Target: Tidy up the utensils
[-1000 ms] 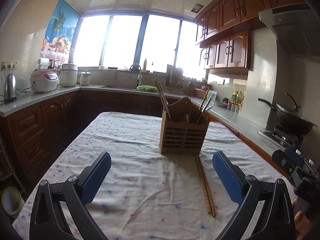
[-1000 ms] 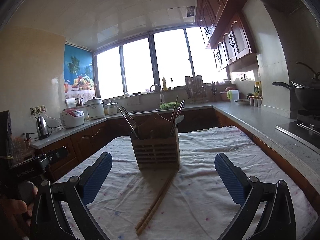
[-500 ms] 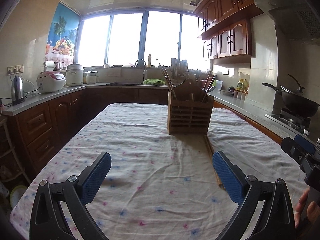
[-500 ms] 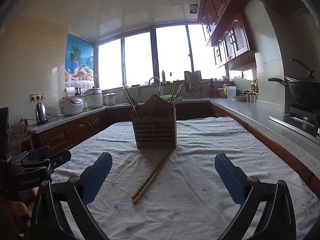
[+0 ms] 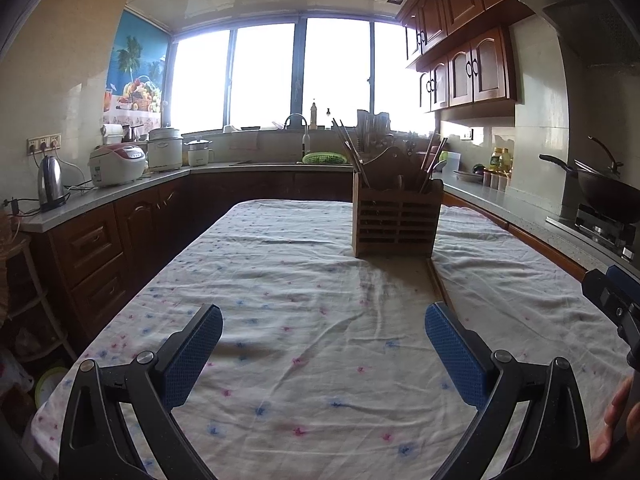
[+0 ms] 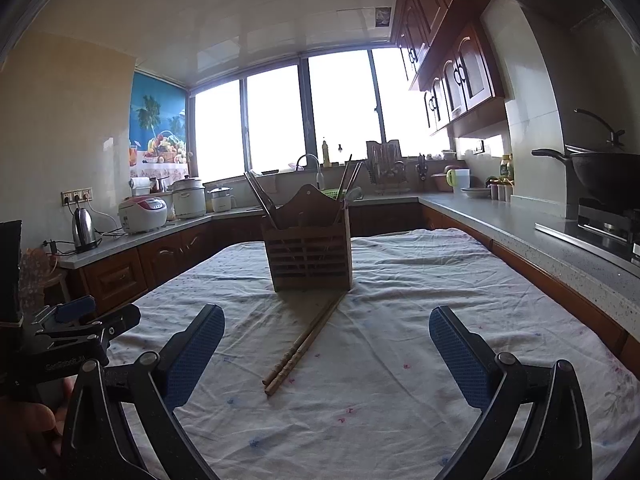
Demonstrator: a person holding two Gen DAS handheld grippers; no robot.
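Observation:
A slatted wooden utensil holder point(image 6: 310, 254) point(image 5: 397, 222) stands on the cloth-covered table point(image 6: 400, 400), with chopsticks and a spoon sticking out of it. A pair of wooden chopsticks point(image 6: 302, 346) lies flat on the cloth, running from the holder's base toward me. In the left wrist view only a short stretch of these chopsticks point(image 5: 438, 284) shows, ahead of the right finger. My right gripper point(image 6: 326, 354) is open, low over the cloth, and the chopsticks' near ends lie between its blue pads. My left gripper point(image 5: 324, 354) is open and holds nothing.
The white floral tablecloth point(image 5: 300, 320) covers the whole table. Counters ring the room: a kettle point(image 5: 50, 184) and rice cookers point(image 5: 118, 164) on the left, a sink point(image 5: 298, 136) under the window, a wok on the stove point(image 5: 608, 196) at the right. The other hand-held gripper point(image 6: 72, 328) shows at left.
Both grippers have sunk lower and drawn back a little from the holder, so the view is flatter over the cloth. Both stay open; the chopsticks have not moved.

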